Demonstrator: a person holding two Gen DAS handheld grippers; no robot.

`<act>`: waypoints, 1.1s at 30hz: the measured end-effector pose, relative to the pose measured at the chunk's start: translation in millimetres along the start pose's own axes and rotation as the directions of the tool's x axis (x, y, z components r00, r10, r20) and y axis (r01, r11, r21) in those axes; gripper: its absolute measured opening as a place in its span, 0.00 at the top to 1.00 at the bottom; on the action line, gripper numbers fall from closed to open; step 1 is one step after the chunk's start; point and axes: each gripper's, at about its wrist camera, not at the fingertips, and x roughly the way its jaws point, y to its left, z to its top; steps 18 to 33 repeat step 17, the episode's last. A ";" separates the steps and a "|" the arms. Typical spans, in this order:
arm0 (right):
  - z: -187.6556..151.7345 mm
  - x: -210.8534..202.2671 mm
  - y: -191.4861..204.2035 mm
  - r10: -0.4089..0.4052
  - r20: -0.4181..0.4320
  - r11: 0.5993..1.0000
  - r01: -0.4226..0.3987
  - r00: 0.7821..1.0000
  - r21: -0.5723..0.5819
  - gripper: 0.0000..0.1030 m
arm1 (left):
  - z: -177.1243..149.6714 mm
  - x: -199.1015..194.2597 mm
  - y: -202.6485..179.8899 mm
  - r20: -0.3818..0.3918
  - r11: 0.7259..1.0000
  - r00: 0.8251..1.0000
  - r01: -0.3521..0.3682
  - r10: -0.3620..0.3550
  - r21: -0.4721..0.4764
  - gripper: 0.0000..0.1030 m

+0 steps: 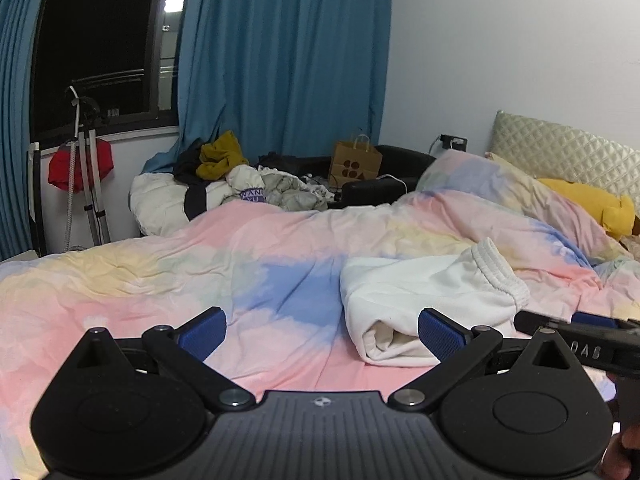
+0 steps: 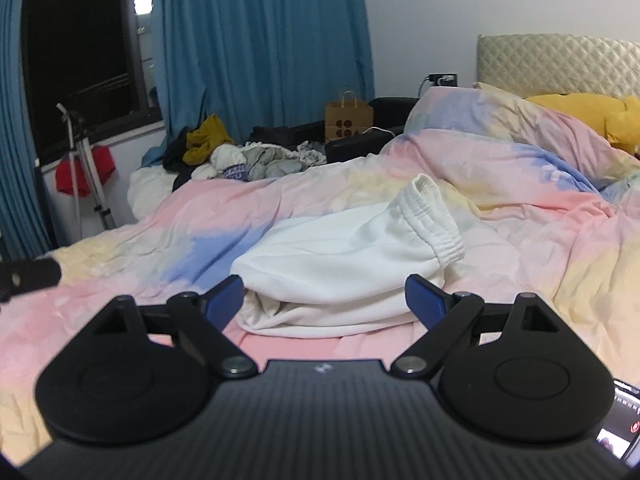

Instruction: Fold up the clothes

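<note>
Your left gripper (image 1: 322,334) and right gripper (image 2: 324,300) hover low over the bed, both with jaws wide apart and empty. The folded white sweatpants (image 2: 352,256) lie on the pastel duvet (image 1: 160,272) just ahead of your right gripper, waistband (image 2: 436,216) toward the headboard (image 2: 560,60).

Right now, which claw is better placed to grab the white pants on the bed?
The right claw, probably. Its open jaws frame the near folded end of the white pants. The left claw, also open, points mostly at bare bedspread, with the pants off toward its right finger.
</note>
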 end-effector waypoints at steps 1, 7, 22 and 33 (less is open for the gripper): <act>-0.3 -0.1 -0.2 -0.003 0.001 1.000 0.003 1.000 0.000 0.14 | -0.7 0.3 -0.5 -0.006 1.000 1.000 0.007 -0.007 0.003 0.00; -1.8 -1.0 0.3 -0.019 0.005 1.000 0.019 1.000 -0.007 0.14 | -4.9 1.6 -6.5 -0.021 0.999 1.000 0.004 -0.004 0.031 0.00; -2.2 1.1 0.2 -0.029 -0.003 0.999 0.029 1.000 -0.014 0.14 | -4.8 8.0 -4.5 -0.042 1.000 0.999 0.000 0.001 0.019 0.00; -2.2 1.1 0.2 -0.029 -0.003 0.999 0.029 1.000 -0.014 0.14 | -4.8 8.0 -4.5 -0.042 1.000 0.999 0.000 0.001 0.019 0.00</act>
